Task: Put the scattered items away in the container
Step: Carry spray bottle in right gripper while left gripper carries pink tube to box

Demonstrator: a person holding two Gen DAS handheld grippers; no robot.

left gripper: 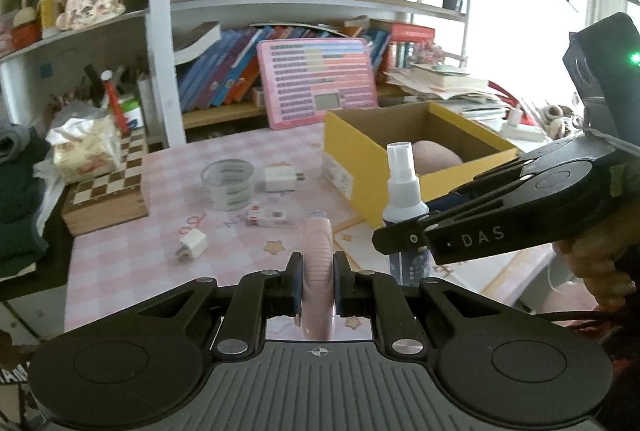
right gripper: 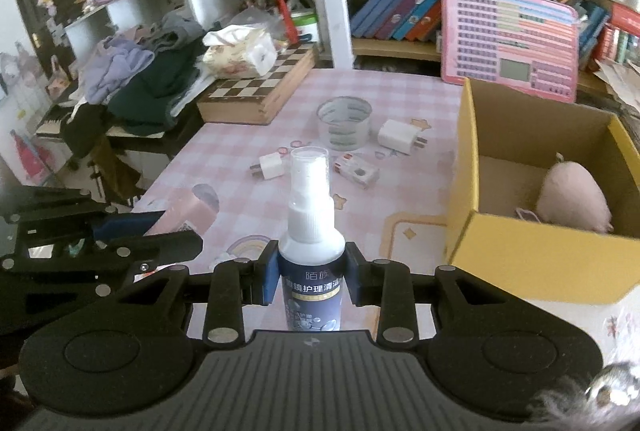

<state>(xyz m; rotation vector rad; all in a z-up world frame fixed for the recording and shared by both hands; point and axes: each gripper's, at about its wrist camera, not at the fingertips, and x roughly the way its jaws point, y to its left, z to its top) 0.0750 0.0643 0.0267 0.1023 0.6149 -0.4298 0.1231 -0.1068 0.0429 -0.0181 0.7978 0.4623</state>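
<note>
My left gripper [left gripper: 317, 285] is shut on a flat pink case [left gripper: 317, 267], held edge-on above the pink checked table; it also shows in the right wrist view [right gripper: 182, 215]. My right gripper [right gripper: 311, 277] is shut on a spray bottle [right gripper: 311, 231] with a white pump top and dark label, upright; it also shows in the left wrist view [left gripper: 404, 199]. The yellow cardboard box [left gripper: 360, 159] stands to the right [right gripper: 520, 259] and holds a pink pouch [right gripper: 572, 203]. On the table lie a tape roll [right gripper: 344, 123], a large white charger [right gripper: 398, 137], a small white charger [right gripper: 270, 167] and a small printed box [right gripper: 356, 171].
A wooden chessboard box [right gripper: 260, 95] with a tissue pack [right gripper: 240, 51] sits at the table's left back. Piled clothes [right gripper: 140, 79] lie further left. A pink keyboard toy [right gripper: 508, 39] leans against the bookshelf behind the yellow box.
</note>
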